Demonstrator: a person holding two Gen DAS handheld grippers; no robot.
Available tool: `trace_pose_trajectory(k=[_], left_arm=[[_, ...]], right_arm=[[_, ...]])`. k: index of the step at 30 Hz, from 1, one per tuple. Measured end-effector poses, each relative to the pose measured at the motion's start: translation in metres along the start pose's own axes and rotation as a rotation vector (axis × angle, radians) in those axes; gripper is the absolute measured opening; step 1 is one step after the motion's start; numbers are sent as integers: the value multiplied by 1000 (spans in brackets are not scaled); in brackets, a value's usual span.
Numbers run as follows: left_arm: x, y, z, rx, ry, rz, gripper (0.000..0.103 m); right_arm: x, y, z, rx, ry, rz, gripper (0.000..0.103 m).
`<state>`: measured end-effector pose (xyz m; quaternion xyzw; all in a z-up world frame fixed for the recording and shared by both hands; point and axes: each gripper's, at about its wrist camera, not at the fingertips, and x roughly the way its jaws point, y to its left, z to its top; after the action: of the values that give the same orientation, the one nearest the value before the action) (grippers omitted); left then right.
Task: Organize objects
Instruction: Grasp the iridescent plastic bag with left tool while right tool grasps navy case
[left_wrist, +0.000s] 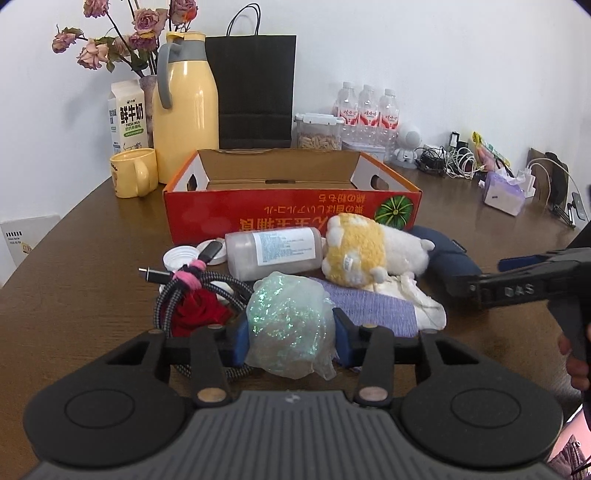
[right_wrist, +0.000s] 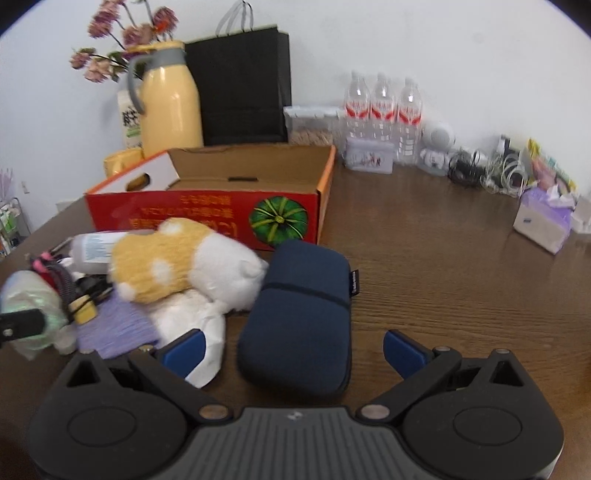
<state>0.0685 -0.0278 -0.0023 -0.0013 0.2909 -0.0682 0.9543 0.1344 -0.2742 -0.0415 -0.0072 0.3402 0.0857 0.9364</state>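
Left gripper (left_wrist: 291, 334): jaws closed on a crumpled iridescent plastic bag (left_wrist: 290, 325). Behind it on the tabletop (left_wrist: 92, 258) are laid a braided cable (left_wrist: 173, 295), clear bottle (left_wrist: 273, 253), plush toy (left_wrist: 365, 249), purple cloth (left_wrist: 373, 310). Open red box (left_wrist: 291, 199) beyond.

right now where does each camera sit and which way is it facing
Left wrist: sits on the left gripper, looking forward and down over the table at the red box; its fingers press a crinkly plastic bag, and the right gripper enters at the right edge.
Right wrist: sits on the right gripper, facing the same way; its open fingers straddle a navy pouch.
Shared: red box, plush toy, yellow jug, black paper bag.
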Motion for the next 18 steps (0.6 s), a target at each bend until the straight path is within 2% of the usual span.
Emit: trace_pose_trajectory(k=[3,6,13,18], left_arm=[[1,2,2,1,-2,-4,45],[2,5,5,0,-5,-10,45],[3,11,10,-7,-13,-22,45],[5,14,15,-9,-20,-36,45]], right_arm=[[13,-5,8,25,28,25,94],[21,-6,14,44,44,45,84],[37,-11,15,86,107,68,79],[41,-15,14,90,90,85,76]])
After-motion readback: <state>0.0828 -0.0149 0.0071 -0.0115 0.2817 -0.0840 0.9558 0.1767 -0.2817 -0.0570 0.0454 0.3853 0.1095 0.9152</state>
